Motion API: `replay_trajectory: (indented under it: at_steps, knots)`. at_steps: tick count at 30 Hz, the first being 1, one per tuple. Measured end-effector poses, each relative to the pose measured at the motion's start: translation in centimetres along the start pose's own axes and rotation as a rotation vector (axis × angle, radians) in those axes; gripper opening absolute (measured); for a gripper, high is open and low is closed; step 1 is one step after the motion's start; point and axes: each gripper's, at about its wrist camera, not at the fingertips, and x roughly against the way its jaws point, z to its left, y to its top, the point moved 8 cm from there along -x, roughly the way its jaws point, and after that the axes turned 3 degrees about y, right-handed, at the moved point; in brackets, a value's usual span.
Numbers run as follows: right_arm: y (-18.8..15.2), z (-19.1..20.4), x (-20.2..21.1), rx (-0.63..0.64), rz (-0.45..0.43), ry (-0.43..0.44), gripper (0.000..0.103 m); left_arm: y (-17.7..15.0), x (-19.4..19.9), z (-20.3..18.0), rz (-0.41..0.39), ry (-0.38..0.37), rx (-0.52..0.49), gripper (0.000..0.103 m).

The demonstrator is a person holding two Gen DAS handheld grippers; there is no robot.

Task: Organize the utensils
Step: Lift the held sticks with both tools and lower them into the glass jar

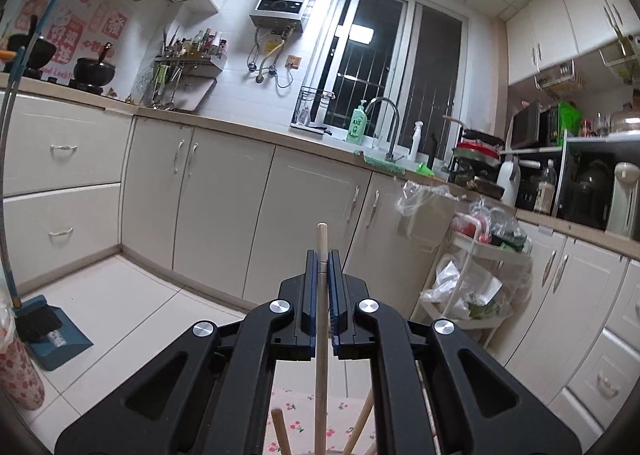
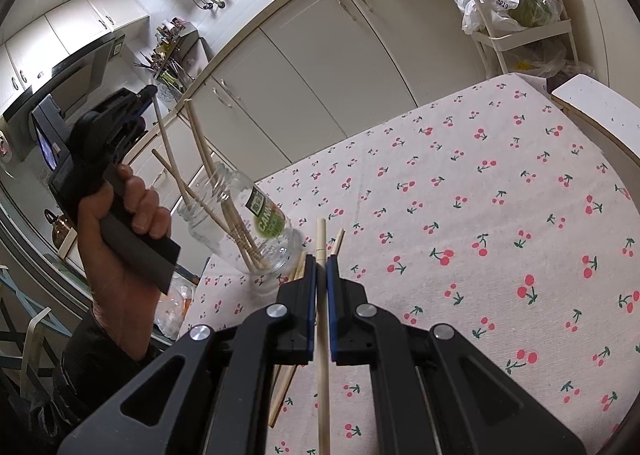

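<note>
My left gripper (image 1: 323, 255) is shut on a wooden chopstick (image 1: 321, 315) that stands nearly upright, its tip poking out past the fingers. In the right wrist view a hand holds that left gripper (image 2: 146, 95) up at the left, above a clear jar (image 2: 272, 243) with a green label. Several chopsticks (image 2: 236, 223) lean in the jar, and the held stick's lower end appears to run down among them. My right gripper (image 2: 322, 261) is shut on another chopstick (image 2: 322, 375) low over the cherry-print tablecloth (image 2: 480, 215). Two loose chopsticks (image 2: 286, 387) lie under its left finger.
Cream kitchen cabinets (image 1: 224, 215) run along the far side. A white trolley (image 2: 520, 35) with plastic bags stands off the table's far corner. A white board (image 2: 592, 107) sits at the table's right edge. A broom and dustpan (image 1: 48, 331) rest on the floor.
</note>
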Motion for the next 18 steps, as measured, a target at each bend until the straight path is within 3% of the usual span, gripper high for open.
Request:
replay_trajectory:
  at_steps: [18]
  knots:
    - [0.3,0.0,0.4,-0.012,-0.016,0.01,0.006,-2.7,1.4,0.7,0.059,0.004,-0.083,0.005]
